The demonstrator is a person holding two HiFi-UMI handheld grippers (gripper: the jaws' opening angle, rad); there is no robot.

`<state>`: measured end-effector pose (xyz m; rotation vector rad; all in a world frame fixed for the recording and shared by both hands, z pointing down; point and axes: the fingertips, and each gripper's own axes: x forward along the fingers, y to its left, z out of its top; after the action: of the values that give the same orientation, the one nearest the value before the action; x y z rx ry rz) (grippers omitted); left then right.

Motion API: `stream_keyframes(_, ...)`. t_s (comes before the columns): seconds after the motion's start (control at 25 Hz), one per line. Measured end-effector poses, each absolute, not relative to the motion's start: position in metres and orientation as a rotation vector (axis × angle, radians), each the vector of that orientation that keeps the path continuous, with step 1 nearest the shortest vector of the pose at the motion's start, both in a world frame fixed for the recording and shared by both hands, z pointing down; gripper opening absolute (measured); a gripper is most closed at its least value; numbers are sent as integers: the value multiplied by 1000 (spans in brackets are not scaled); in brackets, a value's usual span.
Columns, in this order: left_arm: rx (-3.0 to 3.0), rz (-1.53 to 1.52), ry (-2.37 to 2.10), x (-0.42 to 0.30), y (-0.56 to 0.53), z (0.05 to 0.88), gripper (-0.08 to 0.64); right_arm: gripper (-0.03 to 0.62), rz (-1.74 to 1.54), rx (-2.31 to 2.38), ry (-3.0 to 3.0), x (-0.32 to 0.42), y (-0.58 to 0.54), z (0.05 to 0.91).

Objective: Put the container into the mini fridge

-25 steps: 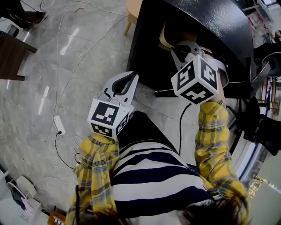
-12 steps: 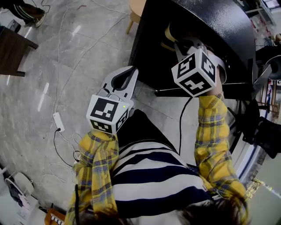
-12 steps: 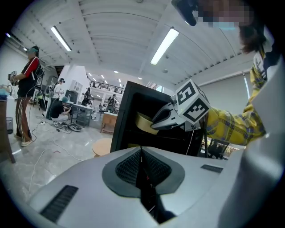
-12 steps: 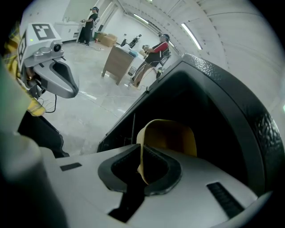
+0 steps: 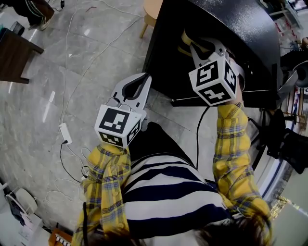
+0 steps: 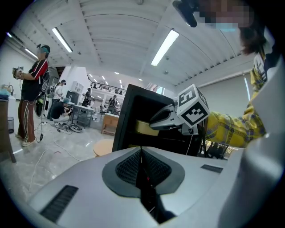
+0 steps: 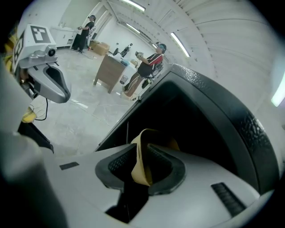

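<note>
Right gripper view shows the right gripper (image 7: pixel 144 162) pinching the tan container (image 7: pixel 151 134) by its rim at the mini fridge (image 7: pixel 222 120) mouth, cavity straight ahead, while the left gripper (image 6: pixel 141 162), pressed together on nothing, hangs farther out.

Container (image 5: pixel 185 39) mostly hidden behind the right gripper (image 5: pixel 198 48), only a tan rim showing, lower part sunk between the jaws, mini fridge (image 5: pixel 240 29) interior too dark to read, wooden stool (image 5: pixel 150 10) cropped at 12 o'clock
</note>
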<state>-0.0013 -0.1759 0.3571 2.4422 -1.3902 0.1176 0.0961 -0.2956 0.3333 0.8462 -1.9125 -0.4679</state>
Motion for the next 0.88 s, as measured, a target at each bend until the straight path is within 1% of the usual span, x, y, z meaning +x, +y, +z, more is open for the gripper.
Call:
stream_keyframes(0.4,2472,84,-1379,-10,-166,343,18,85,-503,955,-1965,92,-266,309)
stream_keyframes(0.48,2481,87,-1377,-11,-164,340,18,75,-490,985,-1980,93,-257,306)
stream_keyframes(0.68,2501,91,-1367,-15,-159,333,18,60,-401,1072,-2031,98,-237,304)
stream_keyframes(0.88,2520,95,-1348,-17,-147,330,18,50,-283,1126,-2059,104,-209,320)
